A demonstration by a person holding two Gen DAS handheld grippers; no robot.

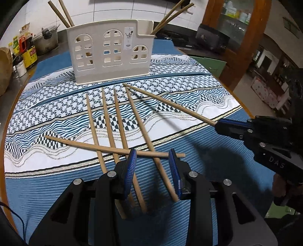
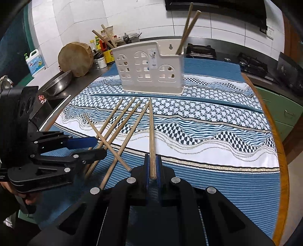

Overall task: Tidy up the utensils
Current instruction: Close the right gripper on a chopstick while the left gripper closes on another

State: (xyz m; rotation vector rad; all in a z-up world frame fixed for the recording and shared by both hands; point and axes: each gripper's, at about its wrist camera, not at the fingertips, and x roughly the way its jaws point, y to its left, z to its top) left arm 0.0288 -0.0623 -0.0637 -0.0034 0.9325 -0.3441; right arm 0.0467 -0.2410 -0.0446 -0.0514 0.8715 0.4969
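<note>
A cream utensil holder [image 1: 111, 56] [image 2: 151, 72] with arched cut-outs stands at the far end of the patterned cloth. Chopstick pairs lean out of its left end [image 1: 60, 13] and right end [image 1: 170, 15]. Several loose wooden chopsticks [image 1: 113, 121] [image 2: 121, 123] lie in a fan on the cloth, with one [image 1: 85, 144] crossing them. My left gripper [image 1: 153, 157] [image 2: 96, 146] hovers open over their near ends, its pads touching nothing. My right gripper [image 2: 152, 158] [image 1: 217, 125] is shut on one chopstick [image 2: 151, 132] [image 1: 170, 104], lifted and pointing toward the holder.
Left of the table are a counter with a steel bowl [image 2: 56, 83], a round wooden block [image 2: 75, 58] and bottles [image 2: 35, 62]. A gas stove [image 2: 200, 50] sits behind the holder. The table's wooden rim [image 2: 282, 151] and green cabinets [image 2: 284, 113] lie to the right.
</note>
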